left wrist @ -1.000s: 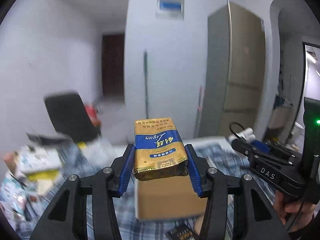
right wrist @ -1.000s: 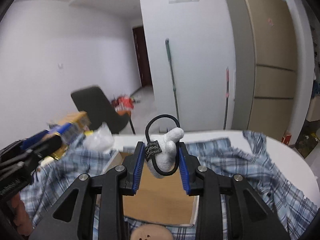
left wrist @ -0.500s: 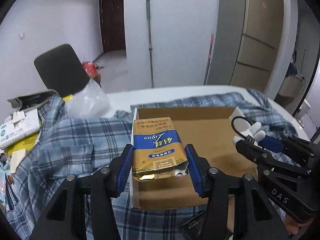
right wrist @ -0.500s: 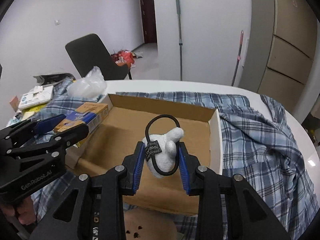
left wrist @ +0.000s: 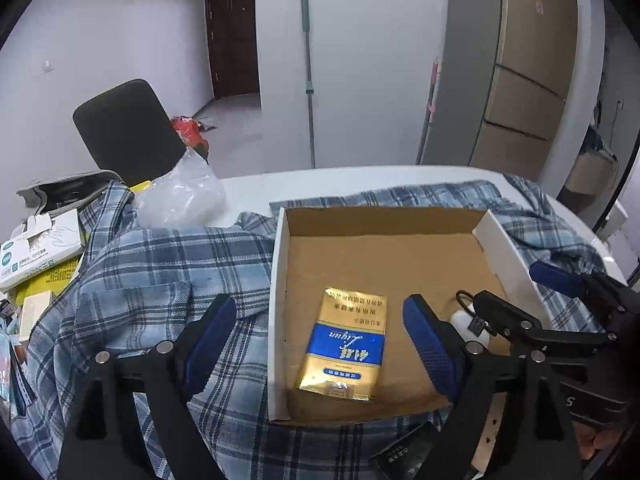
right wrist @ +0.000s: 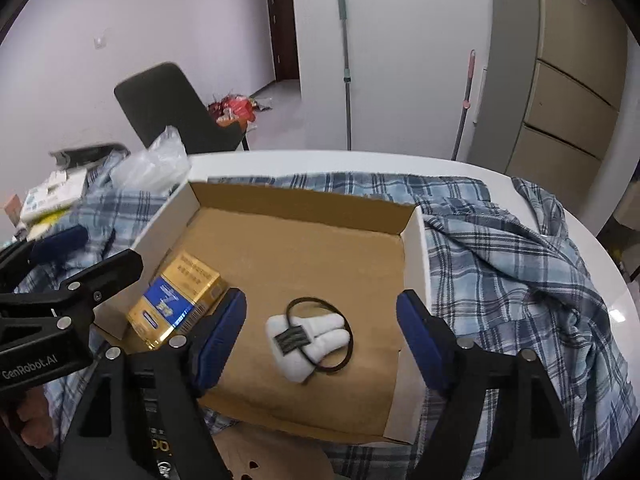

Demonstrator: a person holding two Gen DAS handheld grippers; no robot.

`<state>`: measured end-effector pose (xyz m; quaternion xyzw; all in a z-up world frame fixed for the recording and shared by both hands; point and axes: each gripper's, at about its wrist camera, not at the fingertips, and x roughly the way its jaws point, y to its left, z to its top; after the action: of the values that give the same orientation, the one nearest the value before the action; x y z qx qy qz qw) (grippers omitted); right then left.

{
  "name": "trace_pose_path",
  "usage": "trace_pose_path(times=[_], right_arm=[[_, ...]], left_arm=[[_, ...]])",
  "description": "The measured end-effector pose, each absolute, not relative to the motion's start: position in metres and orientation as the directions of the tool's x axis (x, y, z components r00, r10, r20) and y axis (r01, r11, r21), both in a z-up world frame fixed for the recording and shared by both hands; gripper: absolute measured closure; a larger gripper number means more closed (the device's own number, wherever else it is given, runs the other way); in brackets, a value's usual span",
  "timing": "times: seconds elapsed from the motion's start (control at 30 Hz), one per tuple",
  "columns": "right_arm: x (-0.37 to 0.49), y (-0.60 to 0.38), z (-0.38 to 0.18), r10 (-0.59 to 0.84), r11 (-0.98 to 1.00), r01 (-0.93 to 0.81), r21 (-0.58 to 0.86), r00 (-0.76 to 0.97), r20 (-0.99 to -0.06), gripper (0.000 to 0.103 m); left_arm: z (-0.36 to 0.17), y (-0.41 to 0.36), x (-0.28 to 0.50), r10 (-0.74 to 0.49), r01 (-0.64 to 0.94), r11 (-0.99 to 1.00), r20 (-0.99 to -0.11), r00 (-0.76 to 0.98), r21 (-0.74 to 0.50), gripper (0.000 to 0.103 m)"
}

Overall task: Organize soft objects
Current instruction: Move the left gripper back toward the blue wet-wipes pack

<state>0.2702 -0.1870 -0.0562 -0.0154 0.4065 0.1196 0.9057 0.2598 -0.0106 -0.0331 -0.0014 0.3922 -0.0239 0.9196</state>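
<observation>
Both loads have dropped: gold packet (left wrist: 345, 346) and white plush hair tie (right wrist: 306, 338) lie in the cardboard box (left wrist: 278, 280) between my wide-open, empty jaws. Lift straight up, clearing the box walls.

a lived-in home room: a white desk (left wrist: 360, 182) draped with a plaid shirt (left wrist: 160, 272), a dark chair (left wrist: 128, 128) at its far left corner, a mop (left wrist: 307, 80) leaning on the wall, a tall beige cabinet (left wrist: 532, 60), and a dark wooden door (left wrist: 232, 36).
</observation>
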Motion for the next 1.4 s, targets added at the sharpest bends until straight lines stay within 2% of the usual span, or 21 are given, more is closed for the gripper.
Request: trace_pose_path(times=[0.17, 0.3, 0.5, 0.63, 0.8, 0.87, 0.93, 1.13, 1.4], right_arm=[[0.260, -0.194, -0.023, 0.246, 0.965, -0.239, 0.108, 0.681, -0.690, 0.026], [0.242, -0.203, 0.022, 0.288, 0.956, -0.255, 0.143, 0.736, -0.613, 0.026], [0.197, -0.210, 0.071, 0.298, 0.954, -0.274, 0.123, 0.812, -0.502, 0.026], [0.163, -0.216, 0.083, 0.306, 0.952, -0.283, 0.118, 0.841, -0.446, 0.026], [0.126, -0.219, 0.084, 0.323, 0.946, -0.310, 0.097, 0.873, -0.364, 0.026], [0.117, -0.220, 0.079, 0.336, 0.941, -0.323, 0.095, 0.875, -0.348, 0.026], [0.109, -0.221, 0.072, 0.347, 0.937, -0.336, 0.095, 0.873, -0.343, 0.026], [0.107, -0.223, 0.044, 0.340, 0.939, -0.335, 0.082, 0.861, -0.378, 0.026], [0.120, -0.222, 0.004, 0.315, 0.947, -0.313, 0.078, 0.842, -0.438, 0.026]], left_arm=[[-0.008, -0.010, 0.246, -0.043, 0.044, 0.999, -0.661, 0.749, -0.016, 0.016], [0.034, -0.009, 0.219, -0.056, 0.052, 0.998, -0.584, 0.810, -0.023, 0.016], [0.098, -0.004, 0.160, -0.053, 0.057, 0.998, -0.426, 0.903, -0.003, 0.016], [0.125, -0.004, 0.119, -0.052, 0.059, 0.998, -0.332, 0.942, 0.011, 0.016], [0.132, -0.002, 0.076, -0.074, 0.077, 0.997, -0.259, 0.963, 0.001, 0.015], [0.126, -0.001, 0.064, -0.094, 0.095, 0.995, -0.238, 0.967, -0.007, 0.014], [0.116, 0.002, 0.053, -0.084, 0.082, 0.996, -0.211, 0.974, -0.016, 0.001], [0.086, 0.007, 0.036, -0.021, 0.025, 1.000, -0.184, 0.983, 0.018, 0.000], [0.033, 0.010, 0.047, -0.013, 0.025, 0.999, -0.331, 0.944, 0.031, 0.000]])
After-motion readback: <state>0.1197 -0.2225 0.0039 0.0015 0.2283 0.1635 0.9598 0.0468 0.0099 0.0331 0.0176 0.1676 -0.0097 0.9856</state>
